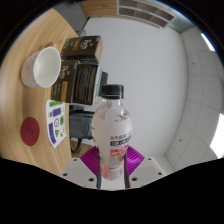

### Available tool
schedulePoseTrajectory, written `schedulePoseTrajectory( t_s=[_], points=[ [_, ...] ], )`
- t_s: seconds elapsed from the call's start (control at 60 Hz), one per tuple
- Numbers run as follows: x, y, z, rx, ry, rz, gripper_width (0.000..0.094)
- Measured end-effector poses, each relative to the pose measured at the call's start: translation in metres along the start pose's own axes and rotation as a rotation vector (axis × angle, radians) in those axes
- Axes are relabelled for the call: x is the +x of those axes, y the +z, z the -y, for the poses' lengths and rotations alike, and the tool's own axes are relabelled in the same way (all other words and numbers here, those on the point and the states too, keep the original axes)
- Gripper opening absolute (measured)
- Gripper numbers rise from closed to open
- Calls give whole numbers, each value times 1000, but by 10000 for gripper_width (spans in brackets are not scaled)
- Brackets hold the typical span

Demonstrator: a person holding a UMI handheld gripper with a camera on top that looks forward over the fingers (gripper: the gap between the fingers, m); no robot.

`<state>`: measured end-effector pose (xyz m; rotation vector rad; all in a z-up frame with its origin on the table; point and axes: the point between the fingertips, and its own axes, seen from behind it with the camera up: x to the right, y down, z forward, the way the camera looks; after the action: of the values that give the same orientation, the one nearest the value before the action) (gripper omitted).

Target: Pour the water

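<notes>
A clear plastic water bottle [112, 125] with a black cap and a white label stands upright between my fingers. My gripper [112, 160] is shut on the bottle, with the magenta pads [91, 158] pressing its lower part from both sides. The bottle is held above the floor, just off the edge of a round wooden table [30, 50]. A white cup [44, 67] sits on the table, beyond and to the left of the bottle.
Brown snack packages [81, 62] lie on the table next to the cup. A green and white carton [57, 124] and a dark red round coaster [31, 129] lie near the table edge. Pale floor [160, 80] spreads to the right.
</notes>
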<state>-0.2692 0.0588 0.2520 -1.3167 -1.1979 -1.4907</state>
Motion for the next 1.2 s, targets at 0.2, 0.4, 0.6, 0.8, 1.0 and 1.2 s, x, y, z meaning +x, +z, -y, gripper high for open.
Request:
schedulePoseTrajectory(
  t_s=[0.2, 0.4, 0.6, 0.8, 1.0, 1.2],
  points=[
    [-40, 3, 66, 82, -434, -42, 311],
    [-56, 7, 72, 79, -446, 17, 311],
    [-27, 2, 51, 36, 122, 139, 311],
    [7, -14, 30, 63, 931, 286, 312],
    [-45, -17, 27, 59, 1407, 446, 311],
    [-123, -13, 36, 23, 1524, 546, 312]
  ],
)
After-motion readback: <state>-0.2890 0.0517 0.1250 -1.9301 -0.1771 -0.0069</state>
